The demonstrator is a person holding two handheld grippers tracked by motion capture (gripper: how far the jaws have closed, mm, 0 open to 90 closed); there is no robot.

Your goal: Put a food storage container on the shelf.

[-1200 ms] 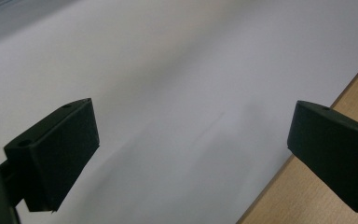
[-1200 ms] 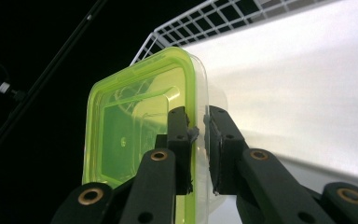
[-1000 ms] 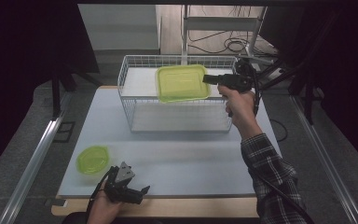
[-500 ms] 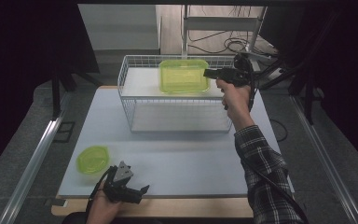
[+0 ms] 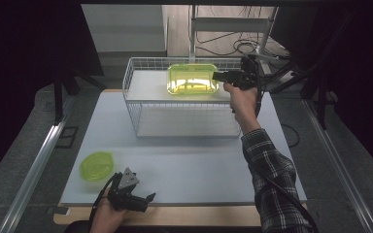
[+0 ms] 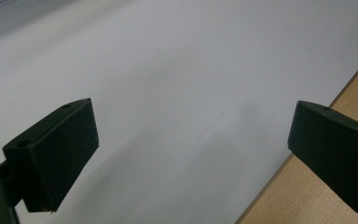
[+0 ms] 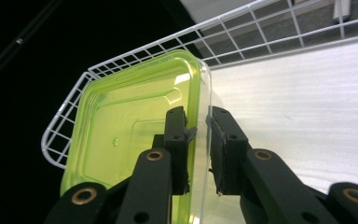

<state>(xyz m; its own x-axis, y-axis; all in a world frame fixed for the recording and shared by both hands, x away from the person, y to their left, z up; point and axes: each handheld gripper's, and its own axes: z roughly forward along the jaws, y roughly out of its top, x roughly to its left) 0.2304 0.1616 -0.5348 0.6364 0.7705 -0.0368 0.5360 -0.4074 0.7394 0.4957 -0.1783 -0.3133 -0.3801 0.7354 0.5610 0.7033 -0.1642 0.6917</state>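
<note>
While the right gripper [image 7: 198, 149] has its fingers clamped on the wall of the green box [image 5: 193, 79] set in the wire basket [image 5: 131, 104], placing looks nearly done, so next comes letting go, the left gripper [image 5: 148, 198] idling open over the bench [image 5: 199, 165].

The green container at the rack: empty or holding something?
Empty: the green container has a bare floor, with the right gripper clamping its wall.

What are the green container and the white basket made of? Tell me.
The green container looks like translucent glossy plastic: light passes through its walls, and its moulded base shows highlights. The right gripper pinches its clear rim. The white basket looks like coated metal wire: thin rods in an open grid, evenly white; the coating type is unclear.
</note>
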